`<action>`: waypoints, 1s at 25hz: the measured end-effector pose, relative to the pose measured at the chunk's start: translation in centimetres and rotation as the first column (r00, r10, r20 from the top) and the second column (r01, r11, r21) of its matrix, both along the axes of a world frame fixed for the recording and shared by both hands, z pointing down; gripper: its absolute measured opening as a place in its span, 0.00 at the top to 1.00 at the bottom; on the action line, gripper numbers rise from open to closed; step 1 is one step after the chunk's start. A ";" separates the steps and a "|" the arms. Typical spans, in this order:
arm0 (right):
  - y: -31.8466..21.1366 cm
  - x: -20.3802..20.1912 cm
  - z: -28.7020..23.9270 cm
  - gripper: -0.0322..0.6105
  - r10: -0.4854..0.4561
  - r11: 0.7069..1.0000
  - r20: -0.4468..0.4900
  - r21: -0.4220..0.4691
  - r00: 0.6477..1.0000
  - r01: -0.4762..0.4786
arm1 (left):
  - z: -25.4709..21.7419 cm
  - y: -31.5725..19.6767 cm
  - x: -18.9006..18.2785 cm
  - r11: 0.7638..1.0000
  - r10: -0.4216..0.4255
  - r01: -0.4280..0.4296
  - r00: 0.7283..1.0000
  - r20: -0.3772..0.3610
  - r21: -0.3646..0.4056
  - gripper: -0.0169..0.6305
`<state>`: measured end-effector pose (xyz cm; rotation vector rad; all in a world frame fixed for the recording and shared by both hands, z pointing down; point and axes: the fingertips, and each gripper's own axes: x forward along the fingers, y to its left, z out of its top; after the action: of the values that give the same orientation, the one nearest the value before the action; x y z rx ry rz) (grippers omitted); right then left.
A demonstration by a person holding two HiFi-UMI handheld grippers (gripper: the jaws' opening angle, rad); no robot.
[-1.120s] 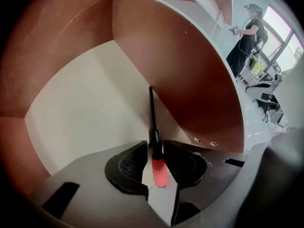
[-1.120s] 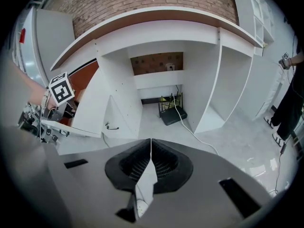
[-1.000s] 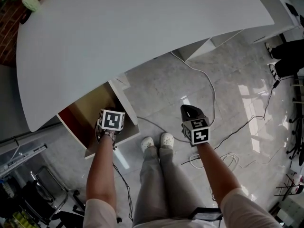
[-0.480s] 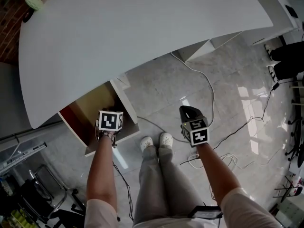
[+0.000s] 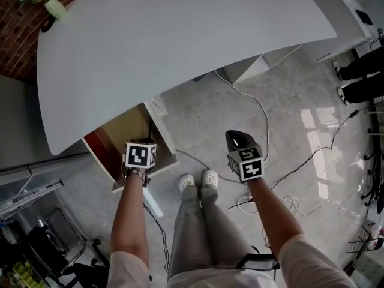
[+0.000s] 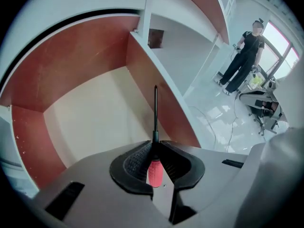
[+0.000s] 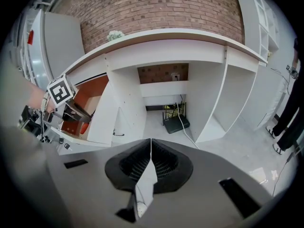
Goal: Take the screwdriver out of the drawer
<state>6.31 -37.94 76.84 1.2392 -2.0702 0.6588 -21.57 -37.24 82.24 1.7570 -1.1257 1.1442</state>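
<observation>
The screwdriver (image 6: pixel 155 171) has a red handle and a thin dark shaft. My left gripper (image 6: pixel 156 144) is shut on that handle, and the shaft points out over the open drawer (image 6: pixel 90 113). The drawer has reddish-brown walls and a pale floor, and nothing else shows in it. In the head view the left gripper (image 5: pixel 139 156) hangs over the drawer's (image 5: pixel 123 134) front corner, its marker cube hiding the jaws. My right gripper (image 5: pixel 239 141) hovers over the floor to the right, shut with nothing in it (image 7: pixel 150 141). From the right gripper view the left gripper (image 7: pixel 71 109) is at the drawer with the red handle (image 7: pixel 84 127) below it.
A wide white tabletop (image 5: pixel 180 41) overhangs the drawer, with a potted plant (image 5: pixel 51 5) at its far left corner. Cables (image 5: pixel 264 119) trail over the tiled floor. The person's feet (image 5: pixel 198 180) stand between the grippers. Another person (image 6: pixel 244 56) stands by the far window.
Both grippers have risen a little above the drawer and the floor. The head view has tilted, so more of the tabletop's far edge shows.
</observation>
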 end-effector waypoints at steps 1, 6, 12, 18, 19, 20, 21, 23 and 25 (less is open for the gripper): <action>0.0 0.0 -0.6 0.92 -0.003 1.000 0.000 0.005 1.000 0.003 | -0.5 0.1 0.0 1.000 -0.002 0.002 1.000 0.000 -0.001 0.88; 0.8 0.3 -2.8 0.92 0.010 1.000 0.005 -0.015 1.000 -0.010 | -3.0 0.6 -0.1 1.000 -0.005 0.005 1.000 0.005 -0.006 0.88; 1.2 1.0 -6.2 0.92 -0.003 1.000 -0.001 -0.005 1.000 0.003 | -6.7 1.5 -0.2 0.999 -0.043 0.043 0.999 -0.004 0.016 0.88; 1.1 1.3 -10.9 0.92 -0.045 0.999 0.021 0.021 0.999 0.044 | -10.8 2.5 0.2 0.995 -0.087 0.088 0.996 -0.022 0.042 0.88; 1.2 1.2 -11.4 0.92 -0.054 0.998 0.039 0.017 0.998 0.053 | -11.6 2.6 0.4 0.994 -0.093 0.094 0.995 -0.027 0.050 0.88; 1.3 1.0 -11.9 0.92 -0.065 0.998 0.056 0.017 0.996 0.064 | -12.4 2.7 0.5 0.993 -0.097 0.099 0.995 -0.033 0.059 0.88; 1.5 0.8 -12.6 0.92 -0.078 0.997 0.068 0.018 0.995 0.077 | -13.2 2.9 0.7 0.992 -0.100 0.102 0.994 -0.040 0.067 0.88; 1.8 0.5 -13.7 0.92 -0.106 0.994 0.076 0.025 0.991 0.105 | -14.7 3.1 1.0 0.992 -0.096 0.099 0.994 -0.044 0.084 0.88; 2.2 0.4 -14.6 0.92 -0.128 0.992 0.066 0.025 0.990 0.127 | -15.9 3.4 1.2 0.991 -0.089 0.092 0.995 -0.040 0.095 0.88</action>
<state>6.75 -35.77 62.21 1.0987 -2.1963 0.6302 -20.36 -33.84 66.35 1.7733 -1.2452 1.0154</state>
